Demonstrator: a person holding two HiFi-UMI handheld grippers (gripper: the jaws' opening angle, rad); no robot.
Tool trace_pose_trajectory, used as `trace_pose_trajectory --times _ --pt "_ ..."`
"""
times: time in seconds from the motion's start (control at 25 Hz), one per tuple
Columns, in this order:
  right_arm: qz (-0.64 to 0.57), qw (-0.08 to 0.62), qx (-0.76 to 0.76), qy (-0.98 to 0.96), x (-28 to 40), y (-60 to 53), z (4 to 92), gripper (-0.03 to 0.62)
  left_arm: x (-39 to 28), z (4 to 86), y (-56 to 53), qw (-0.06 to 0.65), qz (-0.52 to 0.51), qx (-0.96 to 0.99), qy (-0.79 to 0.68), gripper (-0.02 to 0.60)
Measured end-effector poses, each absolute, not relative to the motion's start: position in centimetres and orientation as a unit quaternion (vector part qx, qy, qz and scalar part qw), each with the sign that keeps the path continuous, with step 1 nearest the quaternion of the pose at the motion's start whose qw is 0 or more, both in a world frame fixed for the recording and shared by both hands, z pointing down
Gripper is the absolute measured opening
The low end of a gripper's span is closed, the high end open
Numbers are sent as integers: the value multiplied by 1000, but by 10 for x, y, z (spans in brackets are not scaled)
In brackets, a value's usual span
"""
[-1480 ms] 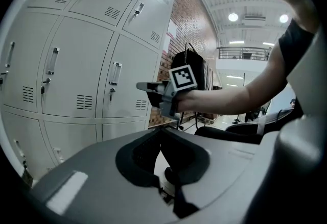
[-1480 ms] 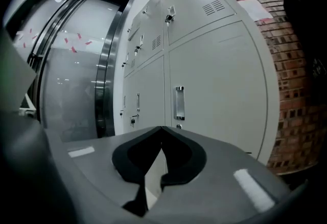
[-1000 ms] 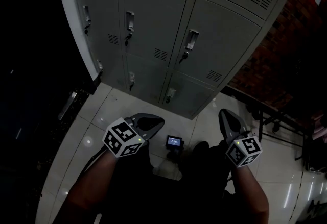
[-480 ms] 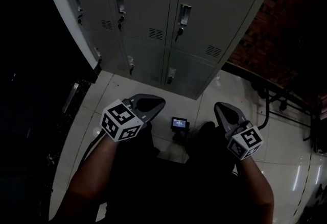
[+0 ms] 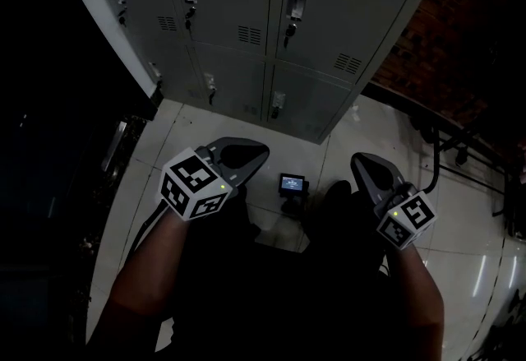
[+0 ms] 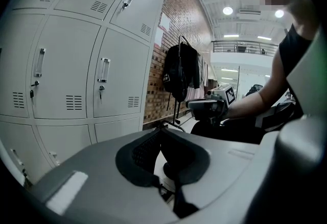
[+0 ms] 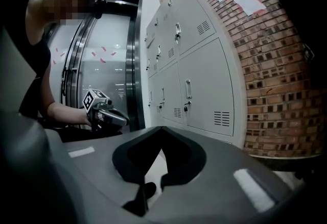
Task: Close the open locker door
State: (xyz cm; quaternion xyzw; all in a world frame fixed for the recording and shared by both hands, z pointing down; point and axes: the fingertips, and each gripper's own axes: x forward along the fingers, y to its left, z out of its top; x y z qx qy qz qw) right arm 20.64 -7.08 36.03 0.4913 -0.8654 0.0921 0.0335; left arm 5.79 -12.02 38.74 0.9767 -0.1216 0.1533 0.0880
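Observation:
A bank of grey metal lockers (image 5: 271,30) stands ahead of me; every door that shows lies flush and closed, each with a handle and a small keyed lock. My left gripper (image 5: 255,152) is held low over the floor tiles, well short of the lockers, jaws shut with nothing between them. My right gripper (image 5: 362,162) sits level with it, also shut and empty. In the left gripper view the lockers (image 6: 76,65) fill the left side beyond the shut gripper (image 6: 162,131). The right gripper view shows the lockers (image 7: 204,85) to the right of its gripper (image 7: 162,130).
A red brick wall (image 5: 460,47) adjoins the lockers on the right, with a black metal rack (image 5: 460,150) at its foot. A small device with a lit screen (image 5: 291,183) sits on the floor between the grippers. A black backpack (image 6: 181,70) hangs by the wall.
The lockers have slid up and left in the head view. The left gripper stays about where it was; the right one has drifted slightly right and down. Nothing was gripped or released.

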Motion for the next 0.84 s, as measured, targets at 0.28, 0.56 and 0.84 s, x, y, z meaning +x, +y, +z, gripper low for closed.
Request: trace_pose_trajectory --times 0.28,0.56,0.84 --pt "96 39 492 -865 209 -70 364 2 59 389 -120 89 155 976 -122 12" --pt "95 42 489 -866 208 -69 365 2 60 390 -120 87 158 976 -121 12" --pt "94 43 488 -867 208 -69 363 2 61 388 -120 85 159 976 -122 12"
